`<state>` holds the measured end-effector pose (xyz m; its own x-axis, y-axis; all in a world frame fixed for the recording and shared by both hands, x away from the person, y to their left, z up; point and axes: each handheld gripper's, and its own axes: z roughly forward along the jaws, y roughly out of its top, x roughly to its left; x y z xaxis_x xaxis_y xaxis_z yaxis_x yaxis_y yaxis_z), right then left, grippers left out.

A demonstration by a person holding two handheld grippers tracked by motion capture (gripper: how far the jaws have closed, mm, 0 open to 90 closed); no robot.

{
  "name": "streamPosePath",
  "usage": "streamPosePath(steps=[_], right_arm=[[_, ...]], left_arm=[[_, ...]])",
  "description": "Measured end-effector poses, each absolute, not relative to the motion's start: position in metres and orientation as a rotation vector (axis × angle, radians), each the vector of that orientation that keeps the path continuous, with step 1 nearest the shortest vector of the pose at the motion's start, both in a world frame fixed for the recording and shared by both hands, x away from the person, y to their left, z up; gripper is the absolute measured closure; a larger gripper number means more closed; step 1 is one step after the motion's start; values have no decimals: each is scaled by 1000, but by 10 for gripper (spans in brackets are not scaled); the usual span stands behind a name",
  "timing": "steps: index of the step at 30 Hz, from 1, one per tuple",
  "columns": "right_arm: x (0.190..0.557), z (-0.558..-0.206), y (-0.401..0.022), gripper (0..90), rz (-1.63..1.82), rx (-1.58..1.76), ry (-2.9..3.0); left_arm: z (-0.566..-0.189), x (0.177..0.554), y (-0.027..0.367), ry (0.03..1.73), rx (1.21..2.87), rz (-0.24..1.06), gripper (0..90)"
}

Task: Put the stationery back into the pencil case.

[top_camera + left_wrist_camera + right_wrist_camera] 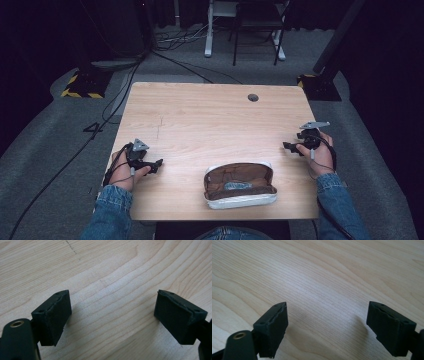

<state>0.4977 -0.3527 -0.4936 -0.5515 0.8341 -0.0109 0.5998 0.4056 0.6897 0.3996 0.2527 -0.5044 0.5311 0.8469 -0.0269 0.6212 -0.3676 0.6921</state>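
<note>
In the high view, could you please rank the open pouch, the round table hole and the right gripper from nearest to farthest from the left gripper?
1. Open pouch, near edge, to the left gripper's right.
2. Round table hole, far side.
3. Right gripper, by the right edge.

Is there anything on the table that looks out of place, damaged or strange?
Nothing stands out. The pouch lies open and flat near the front edge of the table, with a small item inside. The left gripper and right gripper rest open at either side, touching nothing.

Brown-lined pouch (240, 186) with pale shell, lying open (zipper undone), table's near edge
</note>
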Motion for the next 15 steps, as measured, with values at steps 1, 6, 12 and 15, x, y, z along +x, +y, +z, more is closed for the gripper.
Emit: streamPosePath(steps=[1,6,12,15], right_arm=[[498,-495,-353,178,913,1238,2313],[499,-501,-354,148,950,1260,2266],[499,-504,-354,127,969,1264,2229],[500,-504,-354,127,969,1265,2228]], left_arm=[[-504,400,253,1185,2114,443,145],[-504,400,253,1184,2115,443,145],[-504,400,253,1185,2115,444,145],[-504,400,253,1186,2115,444,145]])
